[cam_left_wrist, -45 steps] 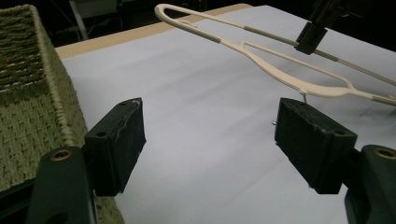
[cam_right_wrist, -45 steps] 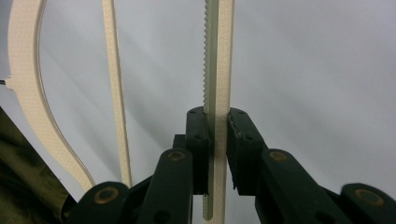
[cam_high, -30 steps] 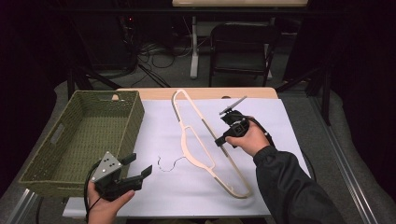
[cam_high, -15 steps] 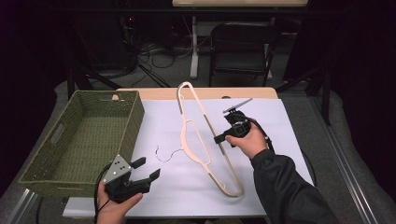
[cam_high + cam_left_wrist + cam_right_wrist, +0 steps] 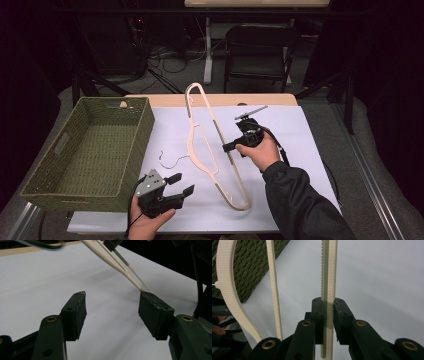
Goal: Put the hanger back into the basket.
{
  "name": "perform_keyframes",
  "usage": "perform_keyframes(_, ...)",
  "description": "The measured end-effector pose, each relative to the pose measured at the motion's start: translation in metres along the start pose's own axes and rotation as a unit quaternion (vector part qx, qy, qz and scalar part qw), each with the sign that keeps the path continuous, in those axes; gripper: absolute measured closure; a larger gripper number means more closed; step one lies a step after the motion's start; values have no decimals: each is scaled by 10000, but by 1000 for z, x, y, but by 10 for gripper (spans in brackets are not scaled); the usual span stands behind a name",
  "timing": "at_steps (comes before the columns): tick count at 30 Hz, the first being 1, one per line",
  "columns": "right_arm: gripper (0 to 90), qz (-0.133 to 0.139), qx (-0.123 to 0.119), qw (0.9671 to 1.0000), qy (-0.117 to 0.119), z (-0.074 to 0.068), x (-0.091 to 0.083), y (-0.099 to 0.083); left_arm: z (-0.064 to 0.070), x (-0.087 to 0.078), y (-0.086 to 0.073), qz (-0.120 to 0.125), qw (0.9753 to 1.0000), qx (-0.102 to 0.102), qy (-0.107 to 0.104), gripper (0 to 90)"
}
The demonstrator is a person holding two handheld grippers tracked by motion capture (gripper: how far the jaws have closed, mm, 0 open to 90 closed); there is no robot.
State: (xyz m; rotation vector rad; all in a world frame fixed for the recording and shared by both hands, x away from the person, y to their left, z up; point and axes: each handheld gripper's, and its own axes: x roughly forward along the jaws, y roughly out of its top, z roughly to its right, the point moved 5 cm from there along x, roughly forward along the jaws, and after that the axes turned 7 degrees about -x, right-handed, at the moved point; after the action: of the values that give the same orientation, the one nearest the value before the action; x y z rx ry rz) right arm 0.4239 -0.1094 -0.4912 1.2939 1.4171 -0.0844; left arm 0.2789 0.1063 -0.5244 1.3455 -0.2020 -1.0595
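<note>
A cream plastic hanger [image 5: 191,145] stretches from the table's back edge toward the front, over a white sheet [image 5: 300,145]. Its thin metal hook [image 5: 170,161] points toward the basket. My right gripper [image 5: 229,147] is shut on the hanger's straight bar near its middle. In the right gripper view the ribbed bar [image 5: 329,270] runs up between the closed jaws [image 5: 328,307]. My left gripper [image 5: 182,184] is open near the front edge, left of the hanger's near end. In the left gripper view its jaws [image 5: 112,312] stand wide apart over bare sheet, with the hanger [image 5: 117,263] beyond them.
A green woven basket [image 5: 147,125] with nothing in it stands on the left side of the table. It also appears past the hanger as a woven wall [image 5: 249,272]. A dark chair [image 5: 260,50] and cables on the floor lie behind the table.
My left gripper has moved right along the front edge, closer to the hanger's near end. The hanger has swung slightly, with its far end nearer the table's back.
</note>
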Motion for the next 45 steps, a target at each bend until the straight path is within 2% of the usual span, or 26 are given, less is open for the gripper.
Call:
perform_keyframes(7, 798, 18, 25, 10000, 51, -3, 1, 0, 10, 21, 1, -69, 9998, -57, -156, 412)
perform_keyframes(9, 798, 114, 33, 9999, 42, -4, 3, 1, 12, 28, 2, -86, 9997, -94, -215, 413)
perform_keyframes(13, 798, 62, -5, 10000, 63, -6, 4, 1, 16, 38, 6, -90, 9994, -170, -303, 414)
perform_keyframes(20, 797, 65, 9, 9999, 114, -8, 6, 1, 20, 56, 13, 22, 9988, -349, -353, 411)
perform_keyframes(22, 797, 78, 7, 9999, 112, -9, 7, 2, 20, 59, 14, 19, 9991, -306, -278, 415)
perform_keyframes(29, 797, 161, 51, 9997, 149, -10, 7, 2, 17, 67, 17, 157, 9988, -453, -110, 482)
perform_keyframes(36, 797, 219, 56, 9996, 182, -11, 7, 2, 14, 71, 18, 227, 9981, -565, -58, 564)
perform_keyframes(42, 797, 274, 105, 9994, 191, -12, 9, 1, 13, 70, 18, 237, 9983, -531, -10, 636)
perform_keyframes(45, 796, 232, 190, 9992, 274, -12, 10, -1, 12, 69, 19, 260, 9980, -581, 29, 691)
